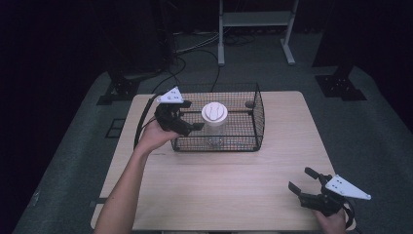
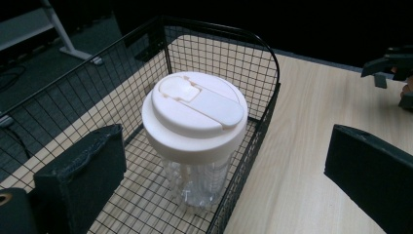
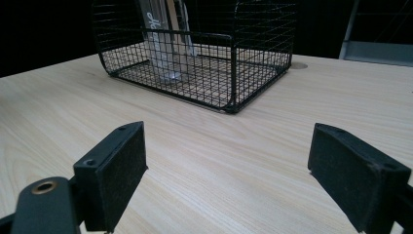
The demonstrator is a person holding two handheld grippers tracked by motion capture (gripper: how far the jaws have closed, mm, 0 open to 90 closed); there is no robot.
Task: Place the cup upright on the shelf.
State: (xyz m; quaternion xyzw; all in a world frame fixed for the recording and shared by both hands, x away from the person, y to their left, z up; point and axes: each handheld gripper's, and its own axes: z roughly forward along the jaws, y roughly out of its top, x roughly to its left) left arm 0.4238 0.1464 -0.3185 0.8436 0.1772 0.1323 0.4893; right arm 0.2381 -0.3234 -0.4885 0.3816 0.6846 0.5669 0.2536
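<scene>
Two grippers were seen over the table (image 1: pixel 219 190). Nearest, the right gripper (image 1: pixel 302 180) was held wide open, empty, above the front right corner. Farther off, the left gripper (image 1: pixel 192 119) was spread wide at the wire basket (image 1: pixel 260 117), gripping nothing, beside the white-lidded jar (image 2: pixel 195 126) standing upright inside.

A pale wooden bench (image 1: pixel 234 185) stands on grey carpet floor (image 1: pixel 375 141) in a dark room. Beyond it, black cables (image 1: pixel 195 48) trail past a white metal frame (image 1: pixel 255 22) with 2 legs. Black stand bases (image 1: pixel 341 85) sit at both sides.
</scene>
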